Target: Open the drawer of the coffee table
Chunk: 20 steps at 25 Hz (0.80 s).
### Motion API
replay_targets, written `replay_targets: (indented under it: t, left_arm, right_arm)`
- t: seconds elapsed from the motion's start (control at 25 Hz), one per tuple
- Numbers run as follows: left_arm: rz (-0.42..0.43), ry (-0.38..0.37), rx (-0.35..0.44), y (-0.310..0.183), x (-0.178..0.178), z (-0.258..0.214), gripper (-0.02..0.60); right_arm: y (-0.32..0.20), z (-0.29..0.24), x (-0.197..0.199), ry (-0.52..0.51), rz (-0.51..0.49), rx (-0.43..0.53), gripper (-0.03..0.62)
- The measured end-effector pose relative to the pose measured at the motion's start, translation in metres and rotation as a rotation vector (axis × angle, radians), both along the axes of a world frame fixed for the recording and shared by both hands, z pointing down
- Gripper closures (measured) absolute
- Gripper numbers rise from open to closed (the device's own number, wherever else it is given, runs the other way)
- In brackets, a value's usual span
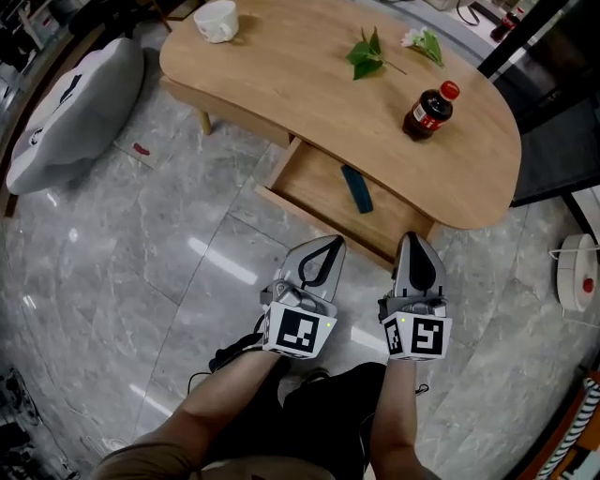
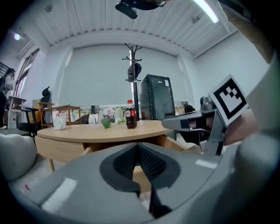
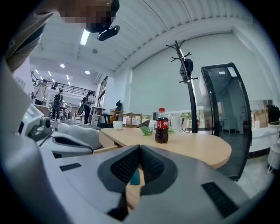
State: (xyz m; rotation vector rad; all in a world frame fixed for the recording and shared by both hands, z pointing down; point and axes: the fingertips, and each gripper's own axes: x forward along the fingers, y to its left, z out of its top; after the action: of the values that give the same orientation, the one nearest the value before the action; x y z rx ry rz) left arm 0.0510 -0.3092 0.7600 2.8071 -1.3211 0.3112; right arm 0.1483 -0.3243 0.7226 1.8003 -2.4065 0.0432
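Cola bottle (image 1: 430, 111) – red cap, red label, script too small to read – stands on the pale wooden, rounded coffee table (image 1: 300, 84) with a white cup (image 1: 217, 21) and green leaves (image 1: 366, 54). Drawer (image 1: 314, 183) stands open under the near edge – one dark teal flat bar (image 1: 356, 188) inside. Left gripper (image 1: 330, 246) and right gripper (image 1: 412, 242) hang just before it, both claws pressed together, empty.

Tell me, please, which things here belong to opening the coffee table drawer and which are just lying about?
Job: drawer, already pulled out; coffee table; left gripper; right gripper.
Lying about: cup, leafy sprig, flower, cola bottle, blue object in the drawer, grey cushion on the floor.
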Motion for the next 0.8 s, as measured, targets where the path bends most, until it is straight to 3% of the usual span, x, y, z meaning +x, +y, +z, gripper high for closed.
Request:
replay_targets:
  t: [0.12, 0.28, 0.4, 0.52, 0.8]
  left_arm:
    - [0.013, 0.055, -0.051, 0.013, -0.005, -0.001, 0.588]
    - [0.072, -0.062, -0.056, 0.035, -0.008, -0.020, 0.588]
    - [0.091, -0.056, -0.064, 0.037, -0.012, -0.081, 0.588]
    - [0.058, -0.020, -0.090, 0.033, -0.023, -0.145, 0.588]
    - [0.013, -0.019, -0.101, 0.037, -0.040, -0.291, 0.588]
  right_arm:
    - [0.006, -0.020, -0.004, 0.010, -0.008, -0.016, 0.588]
    - [0.022, -0.066, -0.014, -0.023, -0.054, -0.038, 0.588]
    - [0.035, -0.118, -0.025, -0.039, -0.103, -0.049, 0.586]
    - [0.043, -0.183, -0.038, -0.031, -0.128, -0.064, 0.588]
    - [0.063, -0.335, -0.061, -0.008, -0.180, -0.078, 0.588]
